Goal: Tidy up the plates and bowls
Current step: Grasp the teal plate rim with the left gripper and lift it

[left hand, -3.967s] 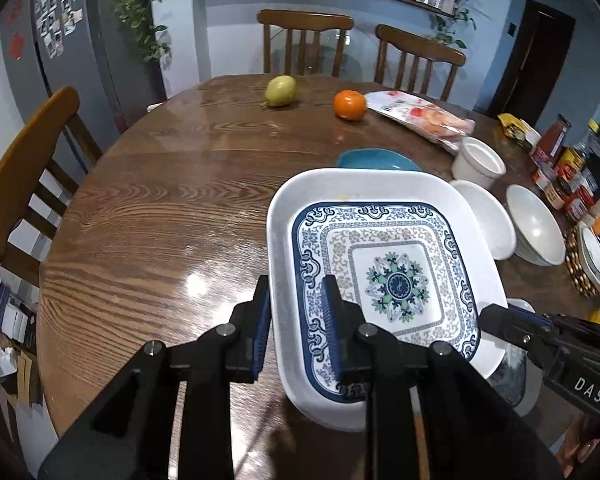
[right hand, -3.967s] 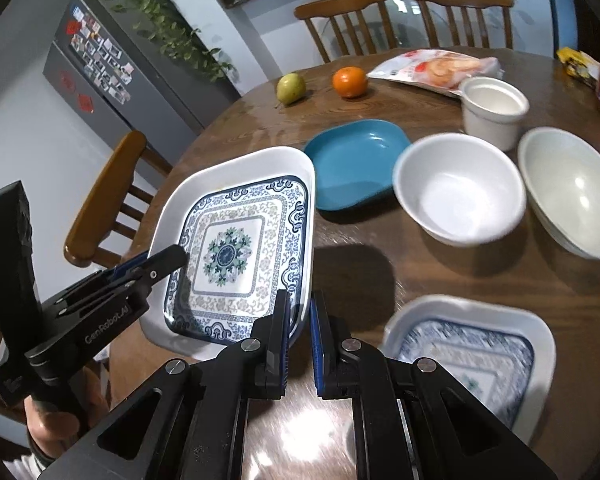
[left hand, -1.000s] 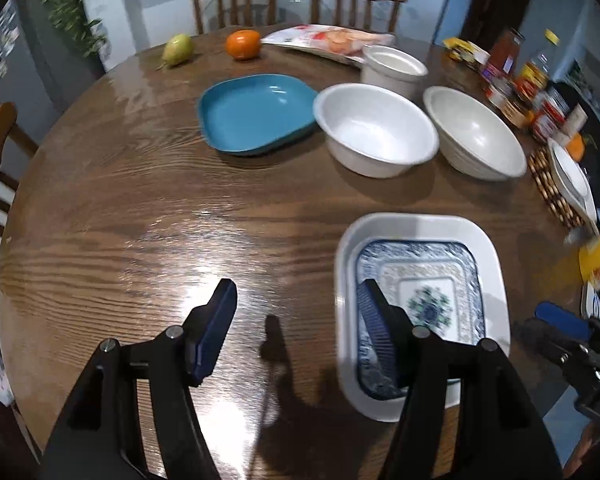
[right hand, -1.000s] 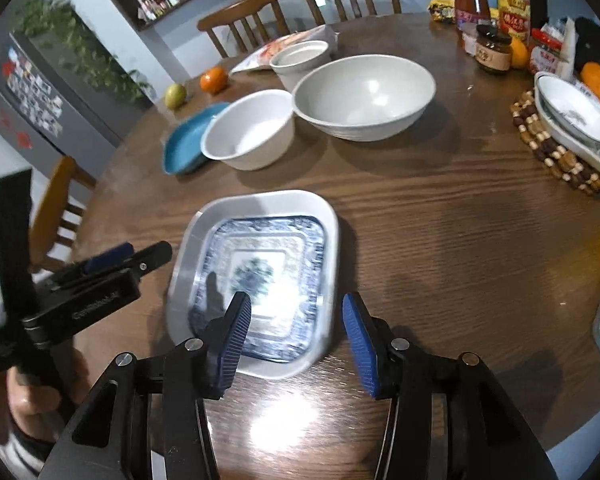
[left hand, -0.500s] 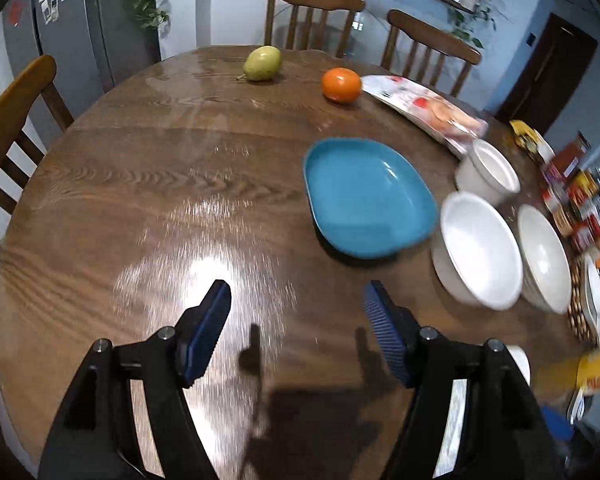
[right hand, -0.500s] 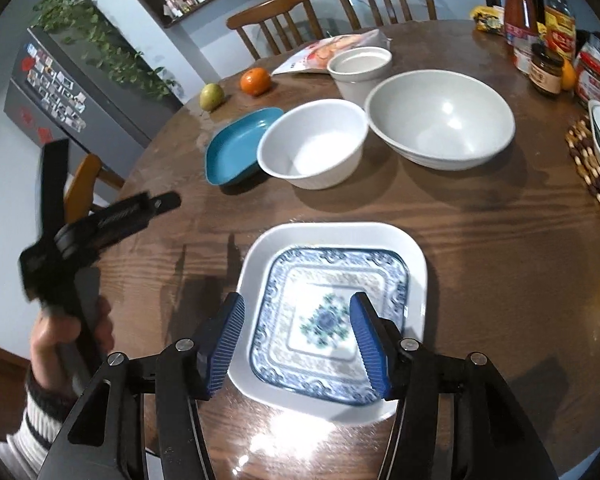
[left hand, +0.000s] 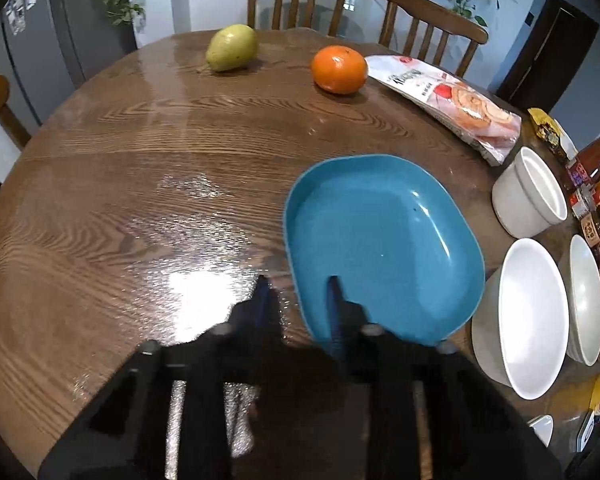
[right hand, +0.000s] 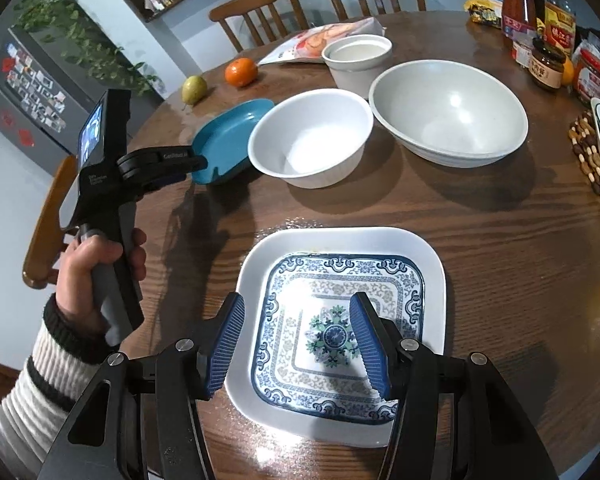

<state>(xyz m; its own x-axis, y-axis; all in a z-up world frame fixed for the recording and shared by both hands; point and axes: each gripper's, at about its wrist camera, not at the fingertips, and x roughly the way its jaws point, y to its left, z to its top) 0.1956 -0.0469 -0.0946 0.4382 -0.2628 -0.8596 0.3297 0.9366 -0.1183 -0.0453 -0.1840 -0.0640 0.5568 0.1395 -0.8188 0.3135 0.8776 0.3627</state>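
Blue plate [left hand: 384, 240] rim straddled by tilted left gripper [left hand: 298, 300]

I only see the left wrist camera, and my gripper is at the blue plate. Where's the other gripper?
Observer: The right gripper hangs over a patterned plate that your view misses.
Operator: Is it holding that plate?
Observer: No. Its jaws have just opened a little wider and stand apart above the plate, gripping nothing.
Operator: What's behind my camera?
Observer: A hand in a striped sleeve holds the left gripper by its handle. Its jaws have just been closing with the rim of the blue plate between them.
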